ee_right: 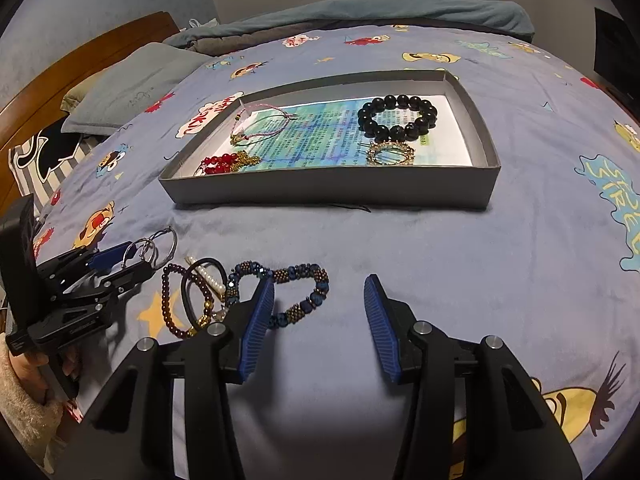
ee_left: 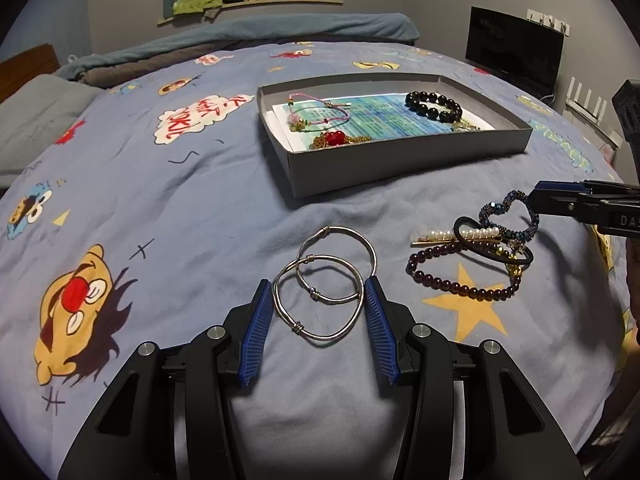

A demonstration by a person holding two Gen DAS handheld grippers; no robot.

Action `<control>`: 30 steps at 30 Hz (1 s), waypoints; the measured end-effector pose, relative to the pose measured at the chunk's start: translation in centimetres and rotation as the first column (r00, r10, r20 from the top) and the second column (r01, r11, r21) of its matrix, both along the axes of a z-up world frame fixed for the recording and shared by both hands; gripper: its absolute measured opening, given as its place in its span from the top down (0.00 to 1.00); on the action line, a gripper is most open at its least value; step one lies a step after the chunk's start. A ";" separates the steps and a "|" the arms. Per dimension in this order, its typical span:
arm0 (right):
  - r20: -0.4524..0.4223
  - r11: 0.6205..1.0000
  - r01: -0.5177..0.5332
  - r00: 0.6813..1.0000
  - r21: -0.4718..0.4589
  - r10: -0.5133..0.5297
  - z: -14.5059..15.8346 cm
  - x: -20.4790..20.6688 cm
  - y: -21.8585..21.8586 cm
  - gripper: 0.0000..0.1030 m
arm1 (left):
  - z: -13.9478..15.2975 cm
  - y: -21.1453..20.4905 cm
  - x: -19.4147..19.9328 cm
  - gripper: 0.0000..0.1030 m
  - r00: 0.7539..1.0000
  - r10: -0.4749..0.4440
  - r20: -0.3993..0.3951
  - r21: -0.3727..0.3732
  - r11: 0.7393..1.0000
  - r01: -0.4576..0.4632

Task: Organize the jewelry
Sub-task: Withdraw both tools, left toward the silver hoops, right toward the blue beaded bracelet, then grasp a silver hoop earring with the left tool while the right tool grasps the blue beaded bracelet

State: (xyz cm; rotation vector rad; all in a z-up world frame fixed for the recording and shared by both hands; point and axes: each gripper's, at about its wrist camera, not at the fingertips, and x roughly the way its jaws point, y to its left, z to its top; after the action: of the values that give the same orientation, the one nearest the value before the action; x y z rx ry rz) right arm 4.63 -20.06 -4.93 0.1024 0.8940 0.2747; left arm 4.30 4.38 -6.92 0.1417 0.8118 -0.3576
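A blue cartoon-print bedspread (ee_left: 160,200) fills both views, with a grey pillow (ee_right: 132,84) and wooden headboard (ee_right: 100,44) at upper left and a dark monitor (ee_left: 516,50) at upper right. The grey box (ee_right: 332,190), frame centre, holds a black bead bracelet (ee_right: 396,116). At the bottom, the left gripper (ee_left: 318,292) is spread wide around two silver bangles (ee_left: 320,296), and the right gripper (ee_right: 320,290), also spread, sits at a blue beaded bracelet (ee_right: 296,284).

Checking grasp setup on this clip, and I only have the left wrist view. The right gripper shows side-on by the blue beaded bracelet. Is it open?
Observer: Yes, the right gripper is open. One finger overlaps the loop of the blue beaded bracelet; the other stands clear of it.
Operator: Is anything in the box hidden behind its near wall?
Observer: A gold ring-shaped piece lies in the box, just in front of the black bead bracelet.
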 end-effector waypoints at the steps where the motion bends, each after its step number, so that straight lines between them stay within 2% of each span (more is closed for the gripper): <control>1: -0.001 1.000 0.003 1.000 -0.001 -0.003 0.0 0.1 0.0 0.54 | 0.1 0.1 0.0 0.53 1.000 0.000 0.002 -0.002 1.000 0.000; 13: -0.010 0.997 -0.009 1.000 -0.074 0.009 -1.2 0.7 1.3 0.73 | 0.7 1.1 0.0 0.53 1.000 0.019 0.015 -0.021 1.000 -0.018; 18: -0.006 0.997 -0.012 1.000 -0.077 0.011 -1.3 0.6 1.4 0.93 | 0.9 1.2 0.0 0.53 1.000 0.018 0.018 -0.025 1.000 -0.018; 24: 0.035 0.999 -0.004 0.999 -0.045 0.005 0.0 0.1 1.0 0.93 | 1.5 1.3 -0.2 0.53 0.999 0.016 0.037 -0.025 1.000 -0.016; 30: 0.126 1.000 -0.003 0.992 -0.023 0.006 2.9 -0.8 0.8 0.93 | 2.3 1.5 -0.3 0.53 0.998 0.022 0.051 -0.036 0.999 -0.021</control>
State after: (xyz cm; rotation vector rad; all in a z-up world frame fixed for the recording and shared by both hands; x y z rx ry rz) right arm 3.88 -19.30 -2.05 0.0611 0.7719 0.2718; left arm 3.97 5.83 -4.65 0.1086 0.7556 -0.3464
